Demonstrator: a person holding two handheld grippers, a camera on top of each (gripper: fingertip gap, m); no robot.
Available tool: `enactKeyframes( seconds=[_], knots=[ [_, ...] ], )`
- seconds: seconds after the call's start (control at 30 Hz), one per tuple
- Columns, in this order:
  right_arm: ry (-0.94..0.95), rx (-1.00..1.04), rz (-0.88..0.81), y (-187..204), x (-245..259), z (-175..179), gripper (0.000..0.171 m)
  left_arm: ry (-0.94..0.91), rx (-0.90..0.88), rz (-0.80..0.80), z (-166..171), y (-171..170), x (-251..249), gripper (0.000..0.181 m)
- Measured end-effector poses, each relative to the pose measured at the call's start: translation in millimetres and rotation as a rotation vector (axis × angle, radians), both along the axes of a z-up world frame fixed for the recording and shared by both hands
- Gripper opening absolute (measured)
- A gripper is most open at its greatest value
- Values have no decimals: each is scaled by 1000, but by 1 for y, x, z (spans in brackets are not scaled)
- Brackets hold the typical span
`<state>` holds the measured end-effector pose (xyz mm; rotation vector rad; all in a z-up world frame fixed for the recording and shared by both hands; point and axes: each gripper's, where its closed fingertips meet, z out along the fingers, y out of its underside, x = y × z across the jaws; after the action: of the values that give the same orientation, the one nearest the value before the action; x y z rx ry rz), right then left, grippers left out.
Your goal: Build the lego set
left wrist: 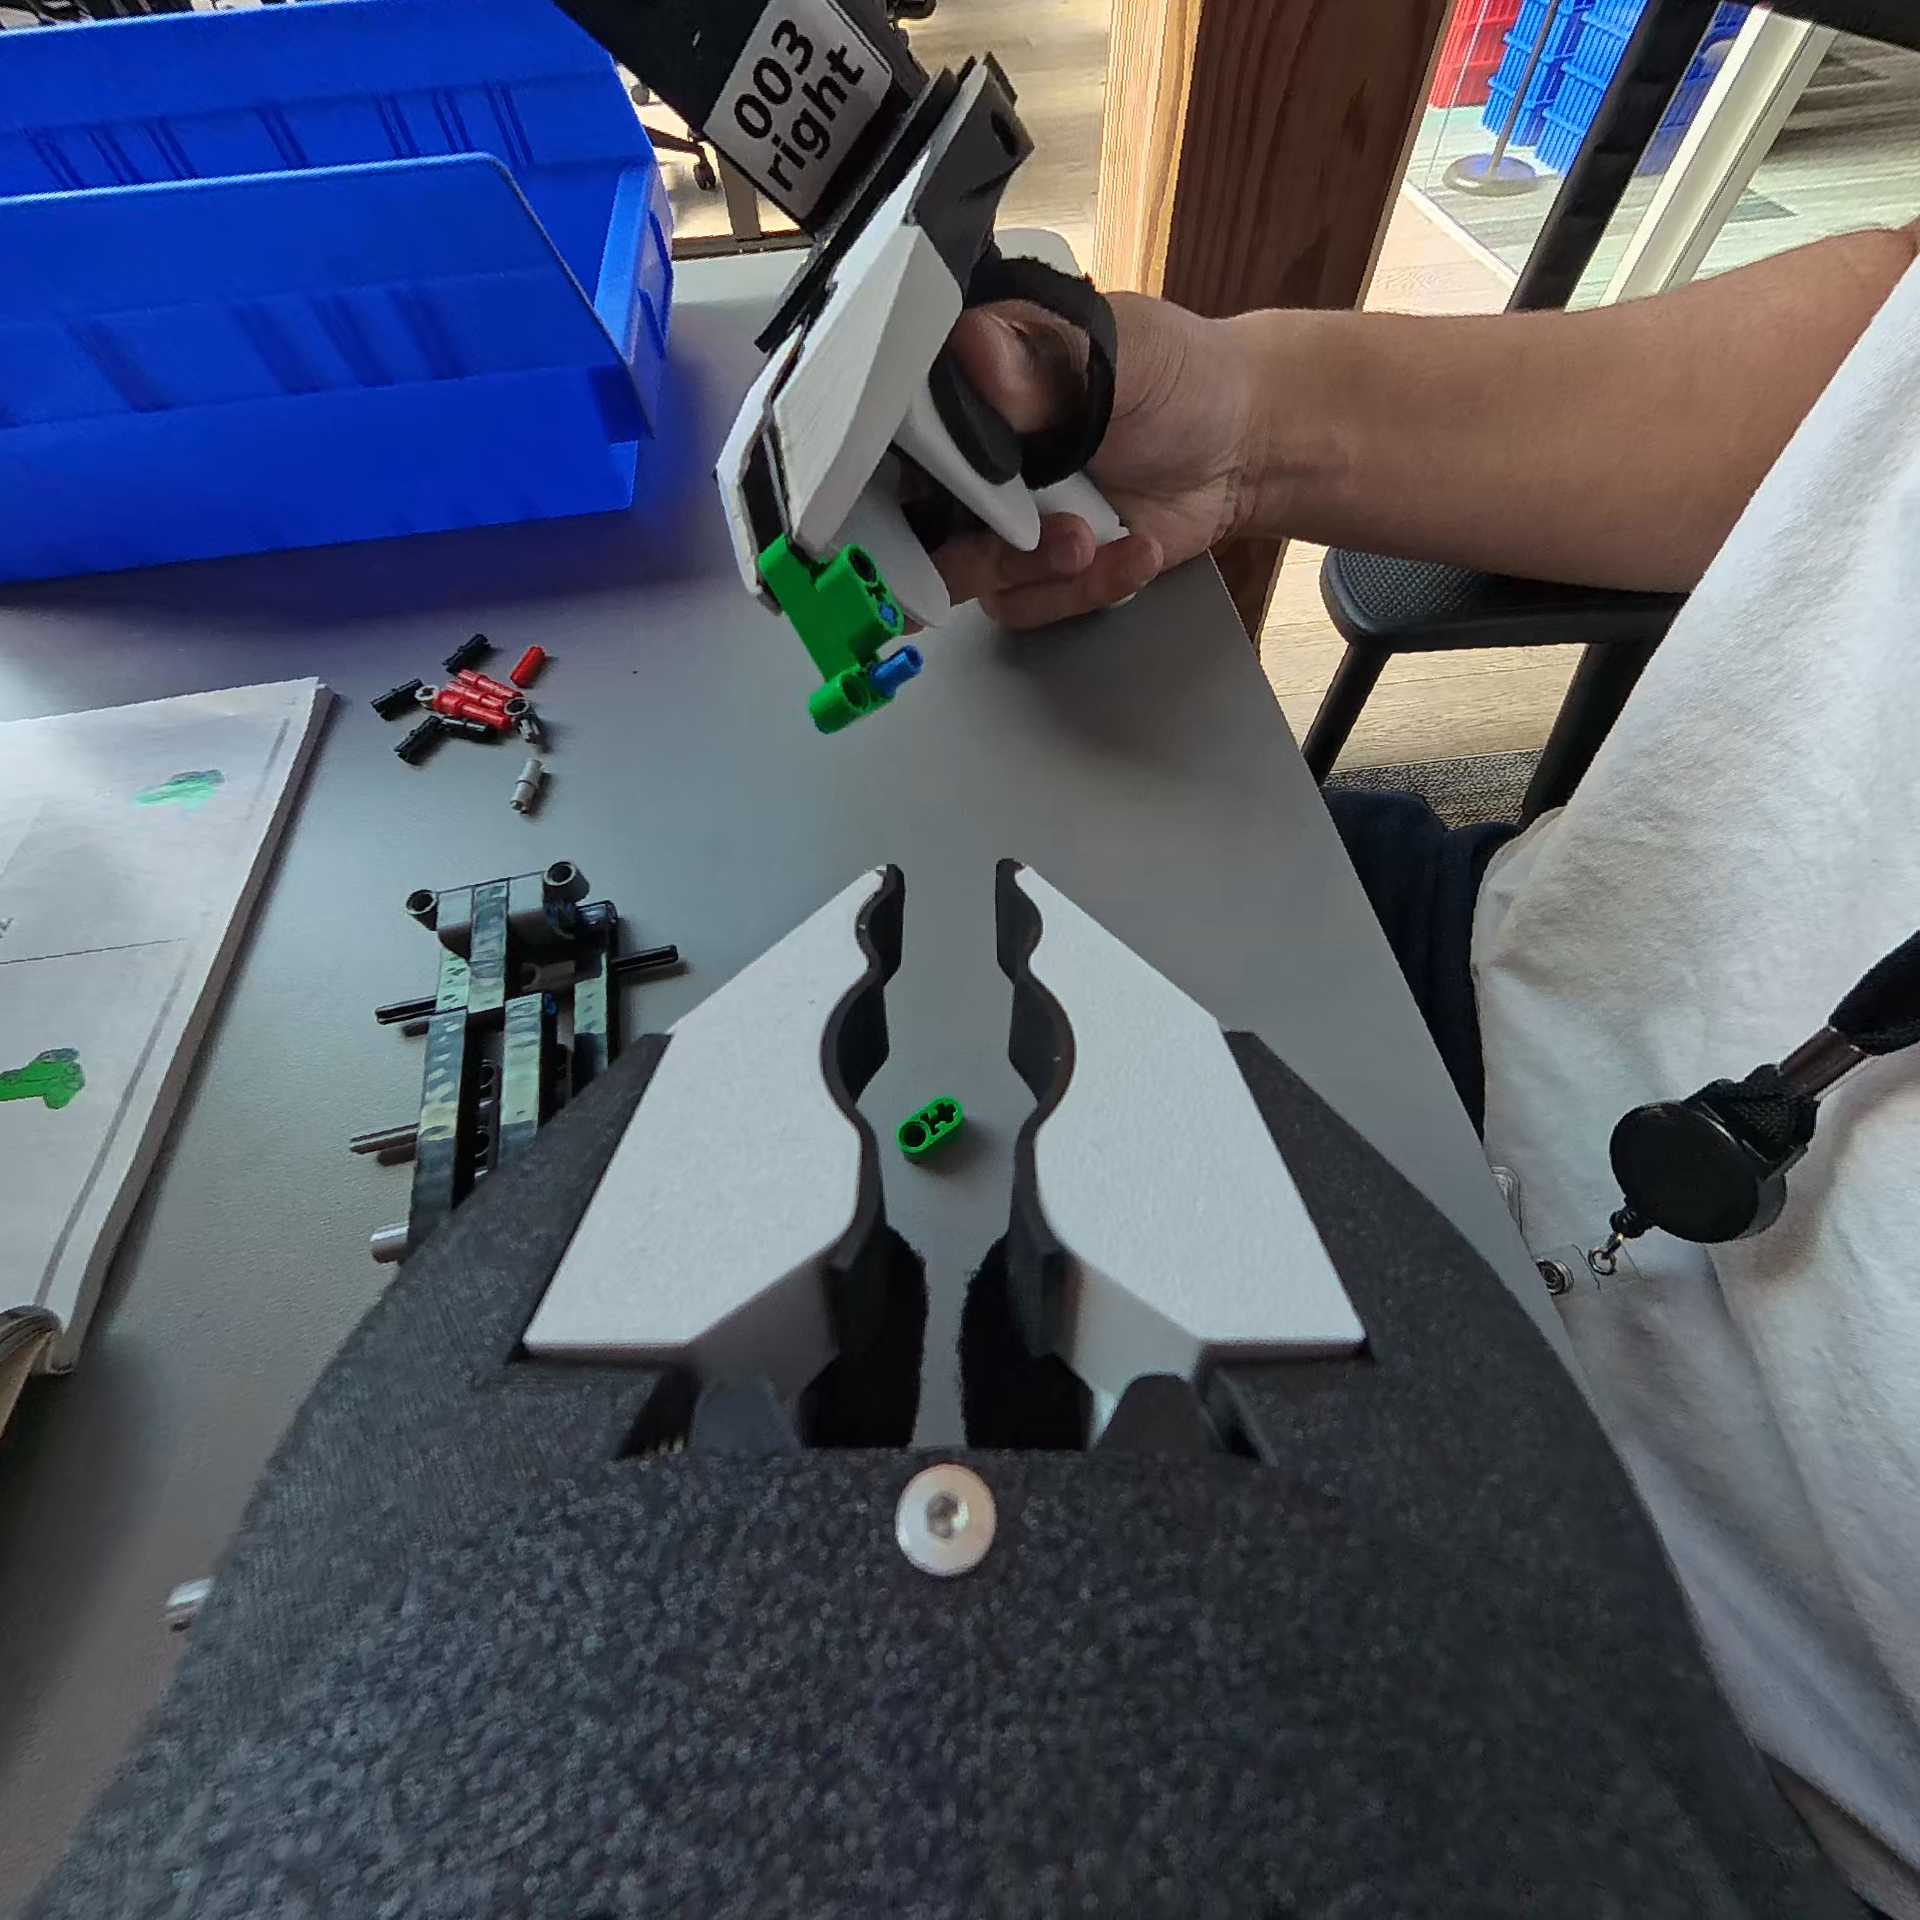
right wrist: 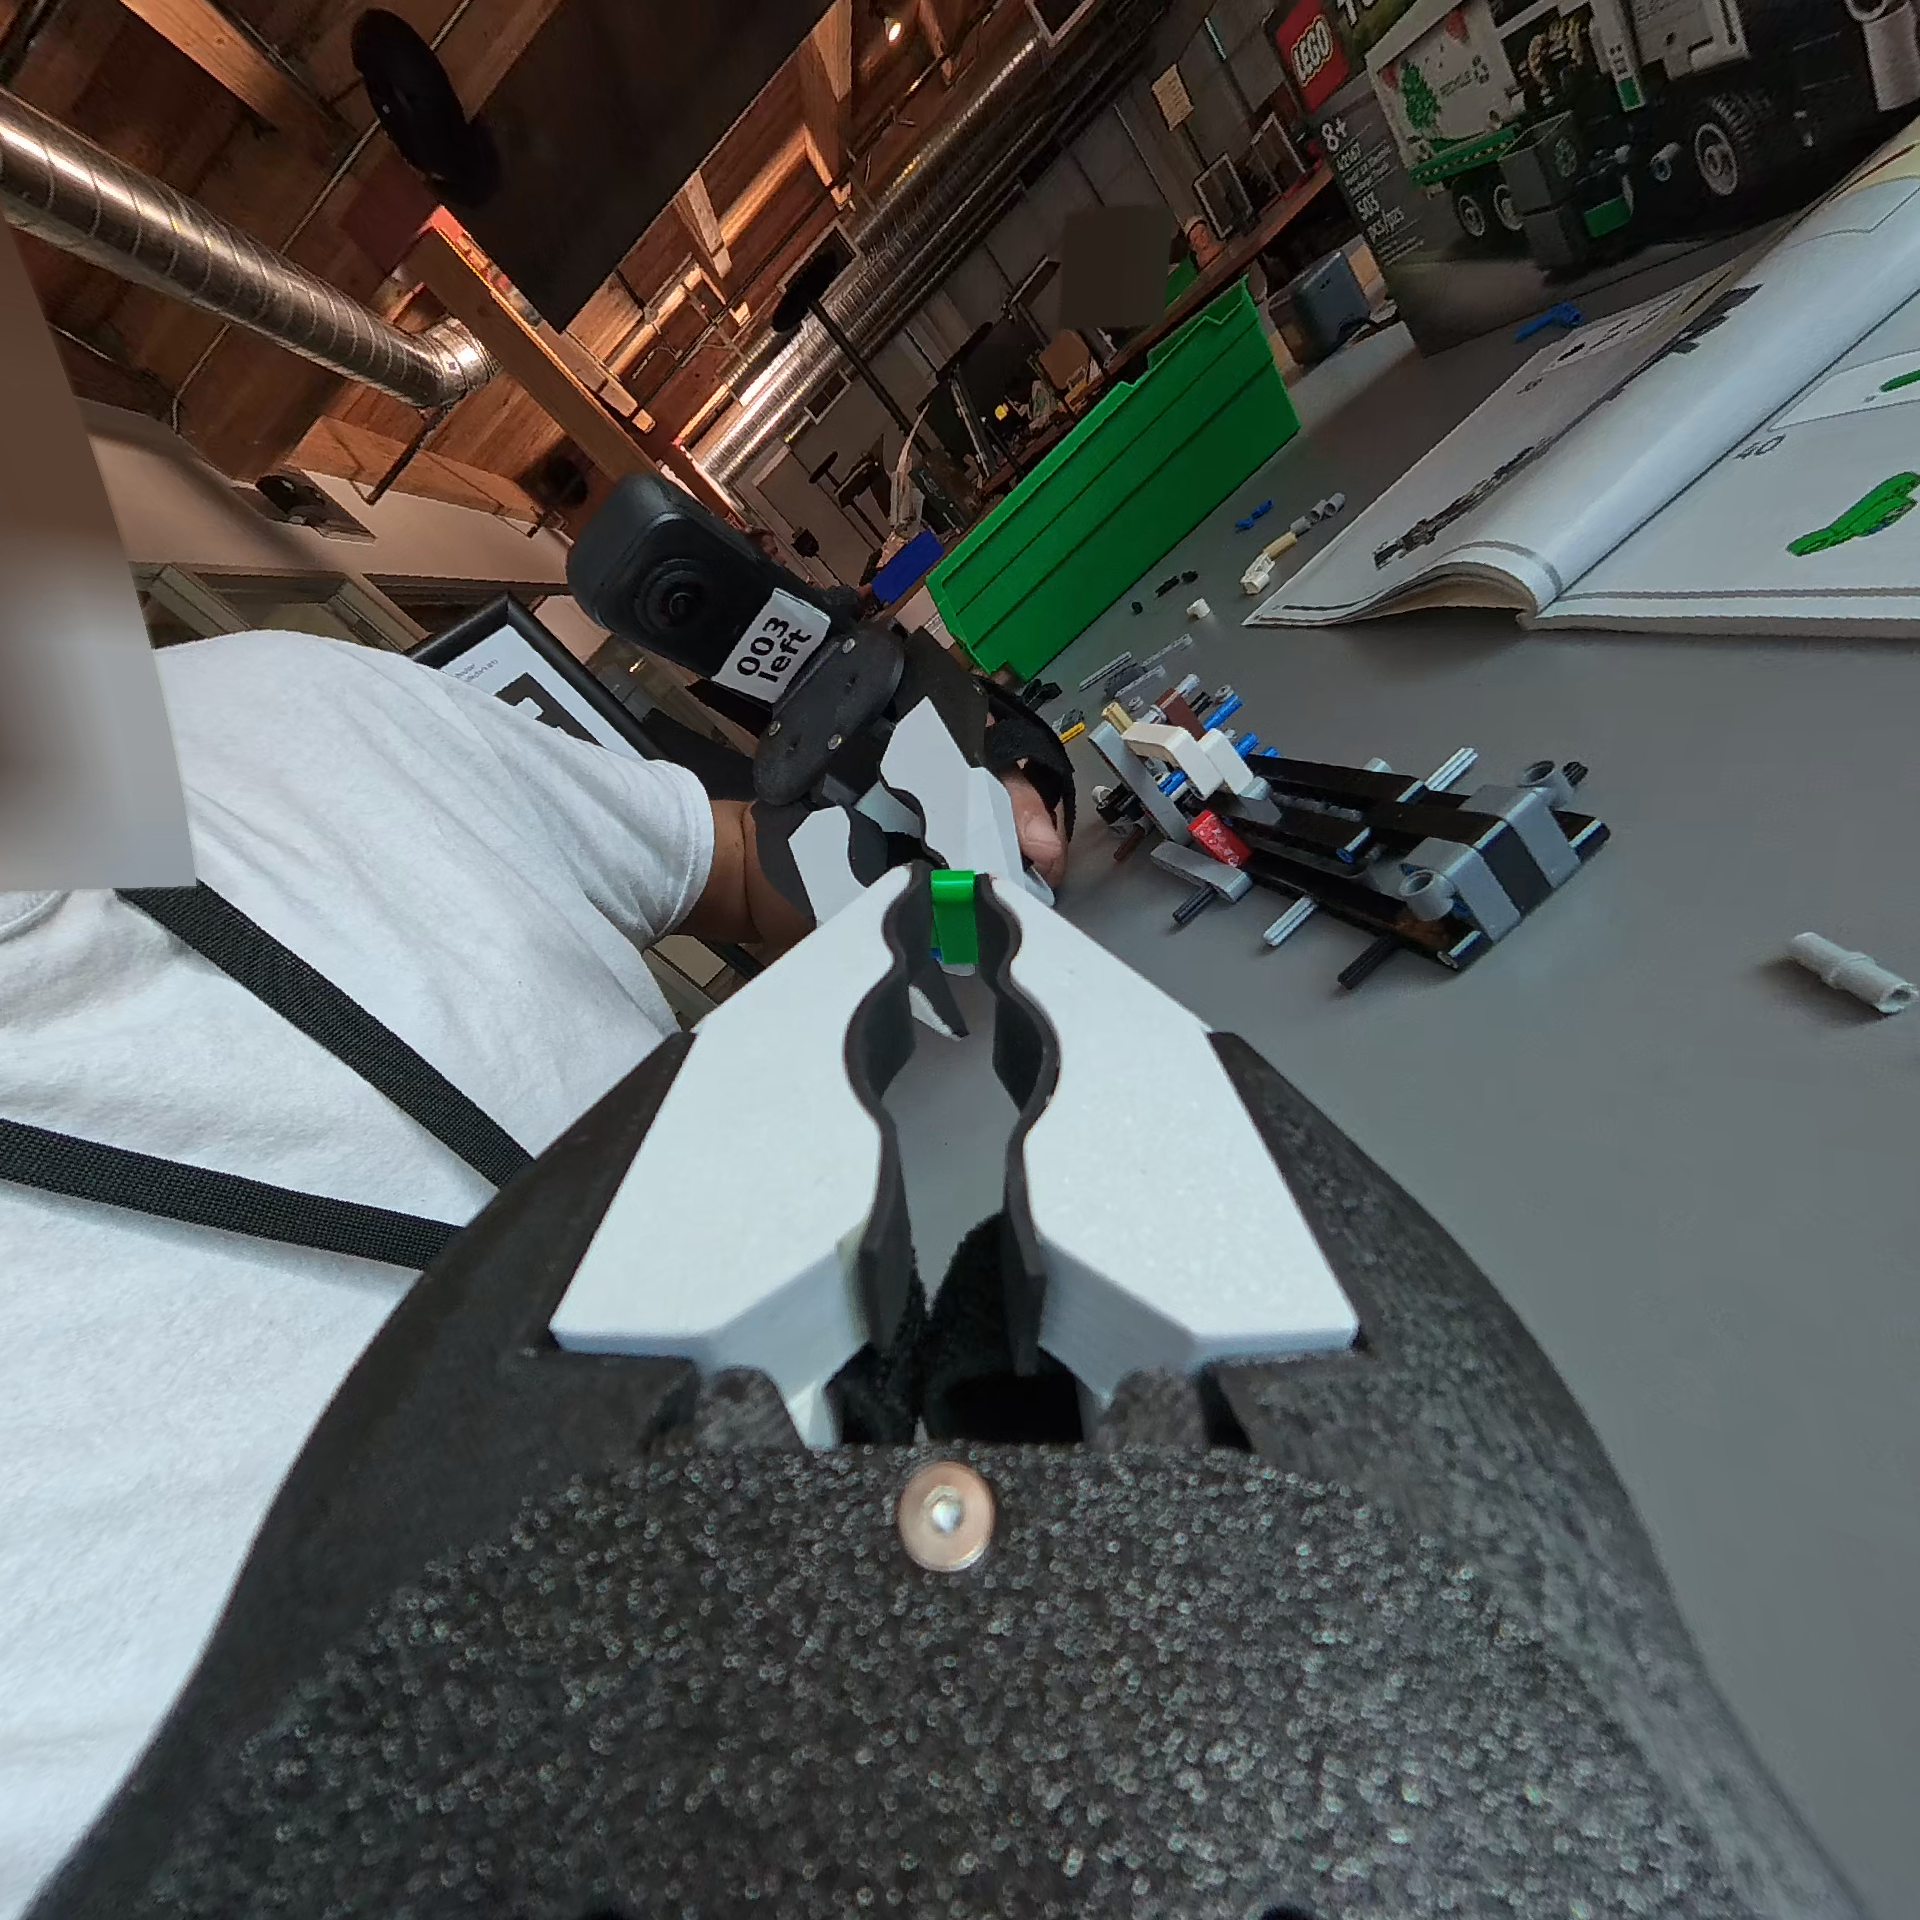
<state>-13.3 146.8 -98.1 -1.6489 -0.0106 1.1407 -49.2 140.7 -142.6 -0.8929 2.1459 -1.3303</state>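
Observation:
My right gripper [left wrist: 774, 566] is shut on a green beam piece [left wrist: 836, 634] with blue pins [left wrist: 896, 670] and holds it above the grey table [left wrist: 1039, 779]. In the right wrist view the green piece [right wrist: 951, 914] shows clamped at that gripper's tips [right wrist: 951, 894]. My left gripper [left wrist: 948, 878] is open and empty, low over the table. A small green connector [left wrist: 930, 1125] lies on the table between its fingers. The dark chassis assembly [left wrist: 509, 1029] lies left of my left gripper, and it also shows in the right wrist view [right wrist: 1382, 842].
A blue bin [left wrist: 312, 291] stands at the back left. Loose red, black and grey pins [left wrist: 473, 701] lie beside an open instruction booklet [left wrist: 125, 935]. A green bin [right wrist: 1122, 520], the set's box [right wrist: 1621, 135] and a grey pin [right wrist: 1849, 985] are on the table. A person in white sits close. There is about 6 cm between the tips of the two grippers.

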Motion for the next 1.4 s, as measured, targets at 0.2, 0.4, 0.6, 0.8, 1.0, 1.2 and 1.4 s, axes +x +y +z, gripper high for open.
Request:
enactKeyframes(
  seconds=[0.2,0.4,0.6,0.8,1.0,1.2,1.4],
  knots=[
    [4,1,1,0,0,0,7,4,-2,1,0,1,1,16],
    [2,-10,-6,1,1,-1,6,4,-6,3,0,1,1,16],
    [-16,-30,-17,3,1,-5,7,17,-24,58,1,8,6,16],
    [-70,79,54,-7,-14,6,6,42,-192,50,16,7,5,19],
    [-206,146,81,-13,-30,5,6,42,-228,-19,23,-3,-2,22],
    [-205,142,76,-12,-30,5,6,83,-276,-61,26,-8,-7,23],
    [-205,126,97,-13,-33,3,6,95,-312,-65,26,-8,-7,23]
  ],
)
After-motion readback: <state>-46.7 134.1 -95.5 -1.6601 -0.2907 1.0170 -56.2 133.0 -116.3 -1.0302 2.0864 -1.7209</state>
